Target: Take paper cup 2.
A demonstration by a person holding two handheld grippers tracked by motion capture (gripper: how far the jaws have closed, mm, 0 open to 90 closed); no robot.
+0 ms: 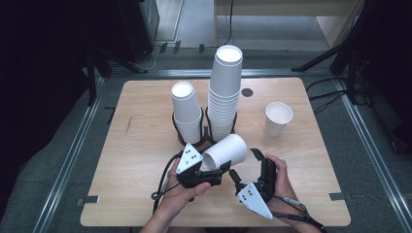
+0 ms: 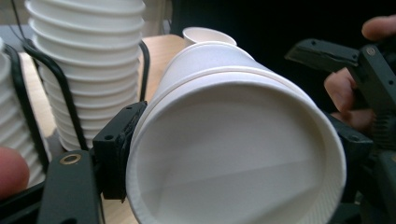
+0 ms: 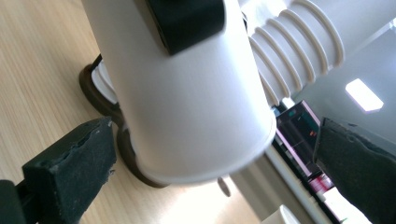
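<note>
Wooden worktop [image 1: 145,160] on a grey floor, bearing two stacks of white paper cups in black holders: a short stack [image 1: 186,112] and a tall stack [image 1: 224,92]; a single cup [image 1: 278,118] stands apart beyond the right jaws. Left gripper [image 1: 217,171]: jaws clenched across the rim of a paper cup [image 1: 226,151] held on its side above the worktop. Right gripper [image 1: 244,166]: jaws released, standing wide on either side of that cup's base without touching it.
</note>
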